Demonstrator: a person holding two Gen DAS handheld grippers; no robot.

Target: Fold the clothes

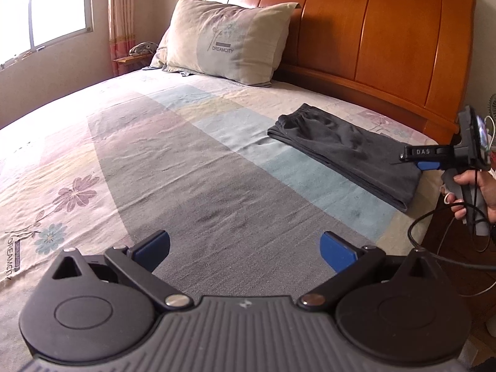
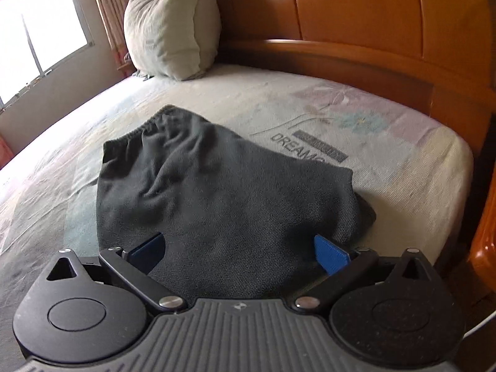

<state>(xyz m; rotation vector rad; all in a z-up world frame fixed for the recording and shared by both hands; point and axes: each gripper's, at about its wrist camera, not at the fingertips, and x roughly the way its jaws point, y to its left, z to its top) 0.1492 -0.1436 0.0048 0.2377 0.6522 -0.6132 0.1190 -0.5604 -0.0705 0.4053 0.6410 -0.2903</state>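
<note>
Blue-padded and spread wide apart, my left tongs (image 1: 245,249) hover over the grey stripe of the bedsheet (image 1: 186,161), holding nothing. Between their fingers I see only bare sheet.

Taking the wooden headboard (image 1: 372,31) as my landmark: the dark grey garment (image 1: 344,152) lies folded flat on the bed, near the foot of the headboard and toward its right end, well apart from my left tongs. Its elastic waistband end points toward the headboard, and its folded end points away from it, close to the edge of the mattress. A pale pillow (image 1: 226,37) printed with DREAMCITY leans against the headboard's left part, far from the garment. Beyond the pillow, past the headboard's left end, hang striped curtains (image 1: 119,15) beside a bright window (image 1: 46,3).

My right tongs (image 2: 238,248) are also apart, gripping nothing. From the right wrist view they sit low over the garment's (image 2: 217,192) near end, the end farthest from the headboard (image 2: 356,9); the cloth fills the gap between the blue fingers (image 2: 330,252), but I cannot tell whether they touch it. In the left wrist view my right hand (image 1: 474,192) holds that tool by its handle just past the garment's near end, with a black cable (image 1: 434,248) trailing from it.
</note>
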